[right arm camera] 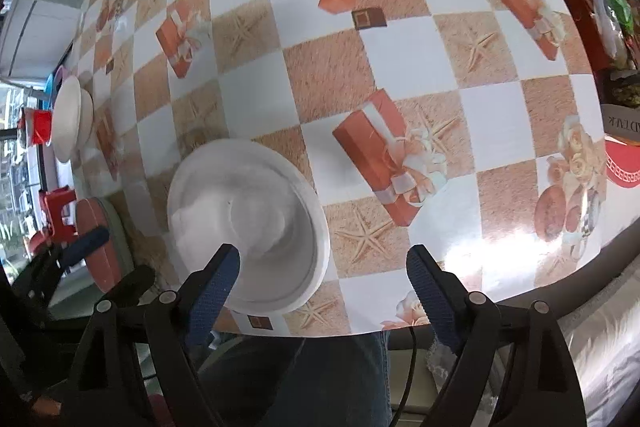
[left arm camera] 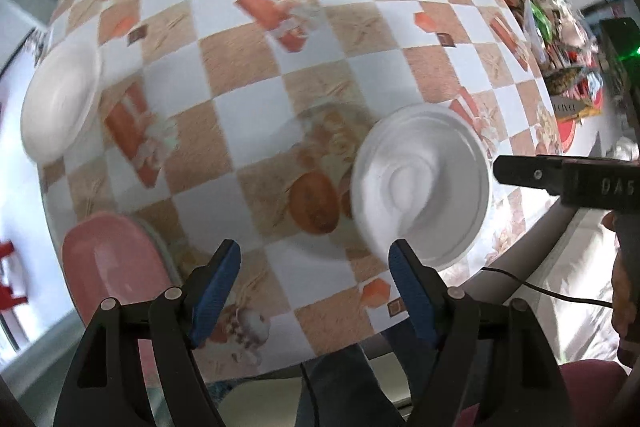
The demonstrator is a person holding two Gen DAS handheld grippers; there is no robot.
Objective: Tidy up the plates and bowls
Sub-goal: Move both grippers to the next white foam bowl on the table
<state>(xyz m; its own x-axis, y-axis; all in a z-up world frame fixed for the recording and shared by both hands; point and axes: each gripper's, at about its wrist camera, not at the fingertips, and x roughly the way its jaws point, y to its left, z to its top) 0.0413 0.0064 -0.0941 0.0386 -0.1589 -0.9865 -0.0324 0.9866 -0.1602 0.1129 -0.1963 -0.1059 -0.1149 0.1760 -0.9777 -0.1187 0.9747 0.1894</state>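
A white bowl (left arm camera: 422,187) sits near the front edge of the checkered table; it also shows in the right wrist view (right arm camera: 248,223). A second white bowl (left arm camera: 60,103) lies at the far left edge, seen small in the right wrist view (right arm camera: 70,119). A pink plate (left arm camera: 112,267) on a pale green plate (left arm camera: 160,247) rests at the front left corner; the pink plate also shows in the right wrist view (right arm camera: 98,243). My left gripper (left arm camera: 314,263) is open and empty, above the table between pink plate and bowl. My right gripper (right arm camera: 324,267) is open and empty, its left finger over the near bowl's rim.
The table (right arm camera: 400,67) has a checkered cloth. Jars, packets and clutter (left arm camera: 552,27) crowd its right side, with a red item (right arm camera: 624,167) there. Red stools (right arm camera: 56,211) stand beyond the left edge. The person's legs and a cable (right arm camera: 408,367) are below the front edge.
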